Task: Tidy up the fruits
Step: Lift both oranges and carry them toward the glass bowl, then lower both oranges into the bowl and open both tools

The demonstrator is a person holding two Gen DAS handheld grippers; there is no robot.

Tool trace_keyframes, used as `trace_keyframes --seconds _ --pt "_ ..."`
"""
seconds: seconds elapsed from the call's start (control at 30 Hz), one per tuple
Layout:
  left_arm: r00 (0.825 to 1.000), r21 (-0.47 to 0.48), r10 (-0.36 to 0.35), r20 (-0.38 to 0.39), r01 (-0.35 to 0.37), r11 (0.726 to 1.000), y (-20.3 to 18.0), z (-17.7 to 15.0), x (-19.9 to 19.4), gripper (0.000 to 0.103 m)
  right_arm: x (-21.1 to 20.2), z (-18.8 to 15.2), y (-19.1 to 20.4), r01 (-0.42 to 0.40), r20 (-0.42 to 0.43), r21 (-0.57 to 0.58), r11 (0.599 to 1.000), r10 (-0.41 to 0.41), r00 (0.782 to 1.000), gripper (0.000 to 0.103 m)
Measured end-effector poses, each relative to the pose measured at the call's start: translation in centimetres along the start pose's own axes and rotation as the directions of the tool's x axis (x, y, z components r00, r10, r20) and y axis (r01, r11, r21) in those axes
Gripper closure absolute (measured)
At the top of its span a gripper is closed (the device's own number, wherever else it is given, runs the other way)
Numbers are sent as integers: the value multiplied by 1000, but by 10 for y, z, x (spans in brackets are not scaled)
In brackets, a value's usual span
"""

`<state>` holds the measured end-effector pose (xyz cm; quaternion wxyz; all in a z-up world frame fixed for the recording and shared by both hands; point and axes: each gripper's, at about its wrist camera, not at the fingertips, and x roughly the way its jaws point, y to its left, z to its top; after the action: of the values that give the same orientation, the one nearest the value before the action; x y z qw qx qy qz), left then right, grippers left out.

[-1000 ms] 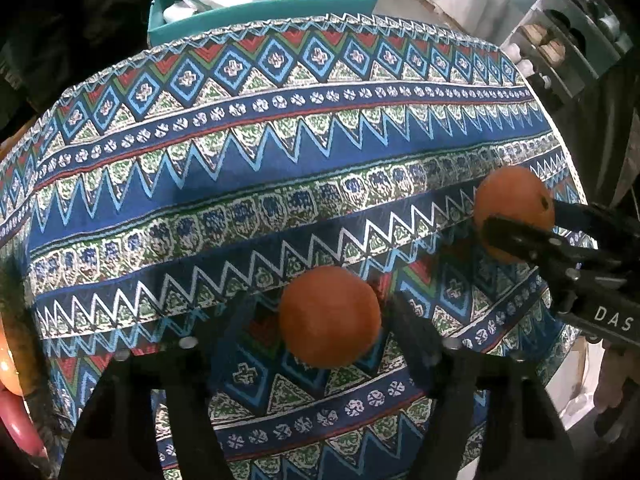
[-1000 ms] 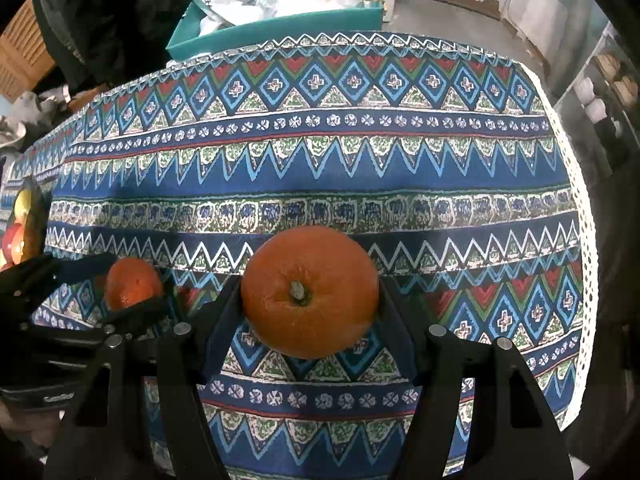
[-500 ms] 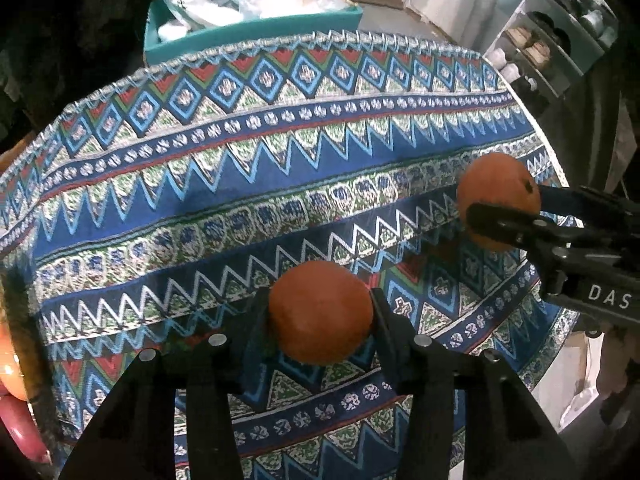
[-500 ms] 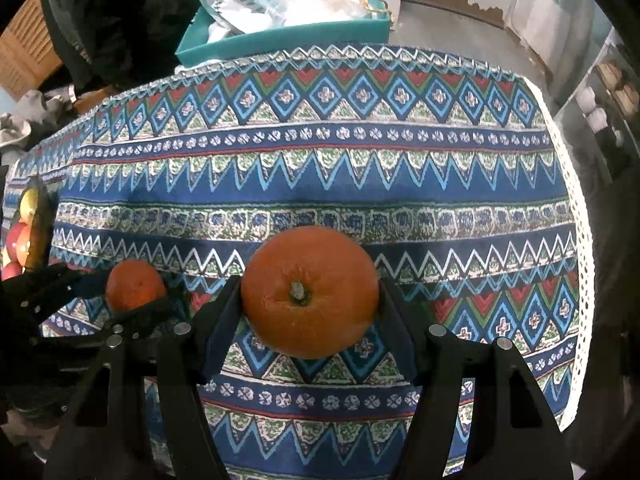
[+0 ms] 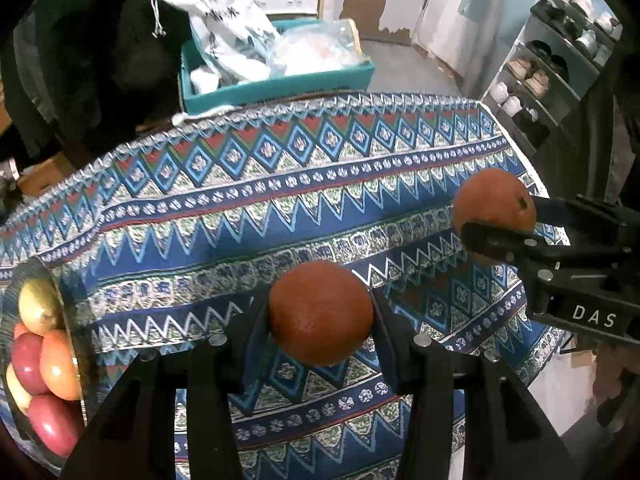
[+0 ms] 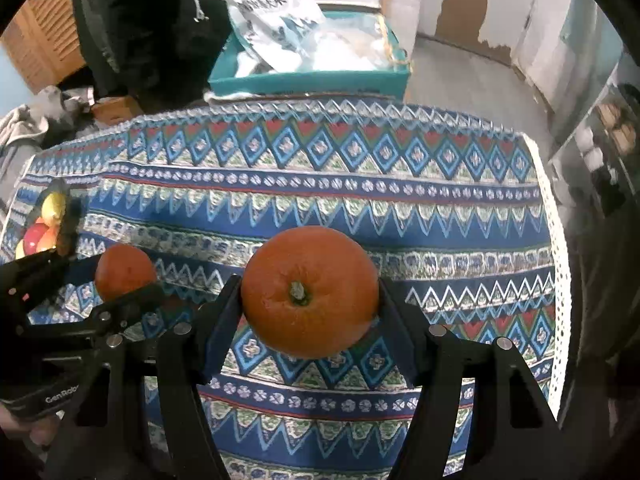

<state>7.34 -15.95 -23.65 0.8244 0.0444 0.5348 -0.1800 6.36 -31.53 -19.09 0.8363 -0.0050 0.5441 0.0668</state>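
Above the patterned tablecloth (image 5: 280, 216), left tongs (image 5: 320, 316) and right tongs (image 6: 310, 292) each clenched on an orange (image 5: 320, 312).

The right gripper (image 6: 310, 296) clamps an orange (image 6: 310, 292) above the patterned tablecloth (image 6: 320, 196); the left gripper (image 6: 120, 276) grips another orange (image 6: 124, 270).

both grippers, left (image 5: 320, 316) and right (image 6: 310, 292), pinch oranges (jaws pointing steeply down)
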Motion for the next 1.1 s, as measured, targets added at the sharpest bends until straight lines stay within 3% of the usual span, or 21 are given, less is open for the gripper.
trace_keyframes --seconds 0.5,1.1 --pt "996 -69 17 87 -11 998 32 -6 -54 54 -31 18 45 -66 75 -74 995 72 995 36" --pt "986 -219 76 150 -42 975 119 -32 -109 54 -47 49 145 -146 102 -226 963 173 980 36"
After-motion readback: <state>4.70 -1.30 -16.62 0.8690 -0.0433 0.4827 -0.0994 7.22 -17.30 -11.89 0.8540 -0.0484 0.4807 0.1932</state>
